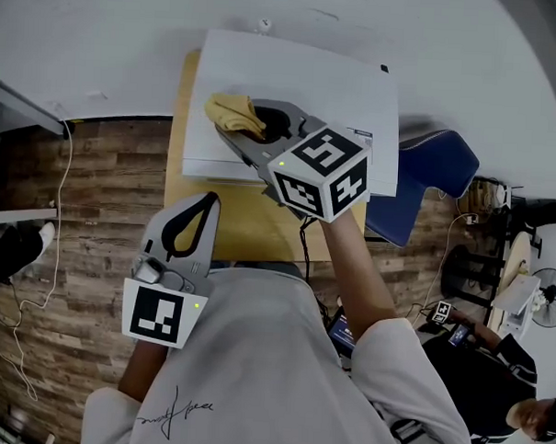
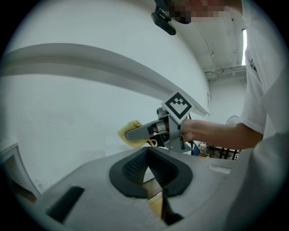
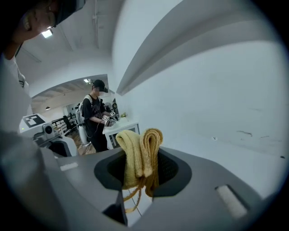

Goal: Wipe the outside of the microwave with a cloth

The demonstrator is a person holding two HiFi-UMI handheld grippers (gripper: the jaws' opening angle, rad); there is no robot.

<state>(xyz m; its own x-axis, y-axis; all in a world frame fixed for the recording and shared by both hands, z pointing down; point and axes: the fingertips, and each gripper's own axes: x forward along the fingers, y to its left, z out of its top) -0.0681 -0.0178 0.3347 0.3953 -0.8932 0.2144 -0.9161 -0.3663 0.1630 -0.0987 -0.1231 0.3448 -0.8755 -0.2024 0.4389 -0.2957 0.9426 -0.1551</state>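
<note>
The white microwave (image 1: 302,89) stands on a wooden table (image 1: 181,157) against the wall, and I look down on its top. A folded yellow cloth (image 1: 233,112) lies on the left part of that top, pinched in my right gripper (image 1: 253,125), which is shut on it. In the right gripper view the cloth (image 3: 140,153) sticks up between the dark jaws. My left gripper (image 1: 209,201) hangs lower, over the table's front left corner, shut with nothing in it. The left gripper view shows the right gripper (image 2: 135,133) and the cloth (image 2: 128,134) from the side.
A blue chair (image 1: 429,173) stands right of the table. At the lower right sits a person in dark clothes (image 1: 492,373). Another person (image 3: 92,119) stands by a white desk behind. A thin cable (image 1: 62,189) hangs over the wood-pattern floor at the left.
</note>
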